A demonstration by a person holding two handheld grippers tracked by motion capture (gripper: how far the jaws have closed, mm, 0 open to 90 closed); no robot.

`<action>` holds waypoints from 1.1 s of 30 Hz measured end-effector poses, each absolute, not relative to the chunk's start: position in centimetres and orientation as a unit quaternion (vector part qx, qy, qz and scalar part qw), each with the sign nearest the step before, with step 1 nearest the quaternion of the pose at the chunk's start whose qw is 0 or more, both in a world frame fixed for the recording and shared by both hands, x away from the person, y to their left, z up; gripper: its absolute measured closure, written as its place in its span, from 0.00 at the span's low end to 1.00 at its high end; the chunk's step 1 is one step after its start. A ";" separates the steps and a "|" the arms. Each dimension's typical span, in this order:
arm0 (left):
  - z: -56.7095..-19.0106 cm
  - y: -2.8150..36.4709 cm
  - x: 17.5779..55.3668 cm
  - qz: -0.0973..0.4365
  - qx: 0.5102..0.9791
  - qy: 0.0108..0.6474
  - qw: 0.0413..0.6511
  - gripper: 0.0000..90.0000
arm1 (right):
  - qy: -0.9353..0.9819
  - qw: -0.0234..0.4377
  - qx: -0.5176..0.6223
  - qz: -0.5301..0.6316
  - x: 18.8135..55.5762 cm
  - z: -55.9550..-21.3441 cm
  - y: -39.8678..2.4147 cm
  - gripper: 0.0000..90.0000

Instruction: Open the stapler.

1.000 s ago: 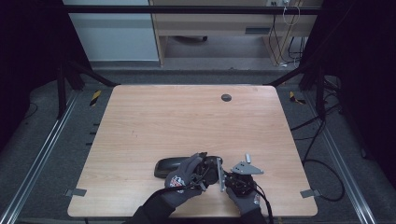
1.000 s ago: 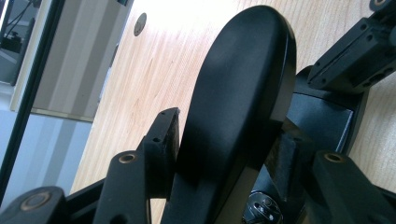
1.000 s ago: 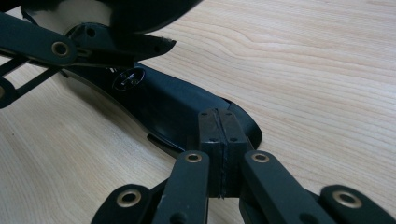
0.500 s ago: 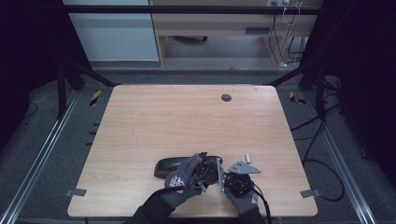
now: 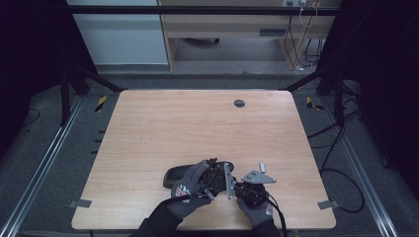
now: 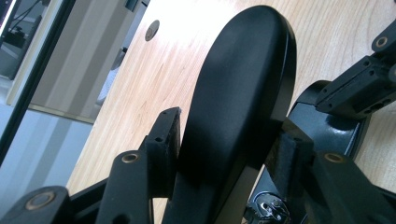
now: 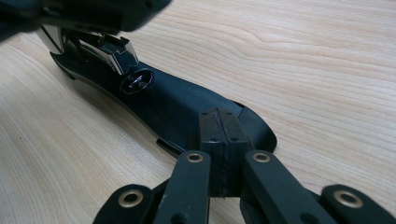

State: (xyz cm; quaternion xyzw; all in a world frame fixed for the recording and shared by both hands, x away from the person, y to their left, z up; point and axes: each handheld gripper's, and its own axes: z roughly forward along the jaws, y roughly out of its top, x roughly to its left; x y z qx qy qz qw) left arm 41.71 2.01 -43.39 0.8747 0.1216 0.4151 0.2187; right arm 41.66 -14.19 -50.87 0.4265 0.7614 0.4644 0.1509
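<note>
- Black stapler (image 5: 190, 174) is lying on the wooden table (image 5: 197, 128), in the near part, well short of the round grommet hole (image 5: 239, 103) at the far edge
- Stapler's top arm (image 6: 233, 93) is standing lifted away from its base (image 7: 177, 109); in the right gripper view the base is resting flat on the wood, with the metal staple plate (image 7: 112, 53) showing at its far end
- Left gripper (image 6: 224, 154) is holding the lifted top arm, its two pads pressing on either side of the arm's lower part; jaws are standing moderately wide around it
- Right gripper (image 7: 218, 140) is sitting with its pads squeezed together, no gap between them, at the near rounded end of the stapler base; whether the pads are pinching the base edge or just touching it, I cannot tell
- In the high view both gloved hands are working side by side at the stapler, left hand (image 5: 190, 190) over it, right hand (image 5: 257, 205) just beside it on the side away from the stapler's dark end
- Grey three-cornered plate (image 5: 258, 177) is riding on top of the right gripper, a cable trailing back from it toward the table's near edge
</note>
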 end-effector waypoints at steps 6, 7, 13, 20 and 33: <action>-43.0 2.4 41.7 0.411 0.873 0.127 0.230 0.56 | 0.760 0.153 0.428 0.465 41.7 -50.9 -14.1 1.00; -43.0 2.4 41.7 0.411 0.873 0.127 0.230 0.56 | 0.760 0.153 0.428 0.465 41.7 -50.9 -14.1 1.00; -42.4 3.1 41.7 0.408 0.865 0.143 0.257 0.56 | 0.761 0.153 0.426 0.465 41.7 -50.9 -14.2 1.00; -41.6 4.0 41.7 0.403 0.858 0.154 0.280 0.56 | 0.759 0.151 0.429 0.465 41.7 -50.9 -14.2 1.00; -40.6 5.3 41.8 0.394 0.850 0.168 0.307 0.57 | 0.756 0.146 0.434 0.468 41.7 -50.9 -14.2 1.00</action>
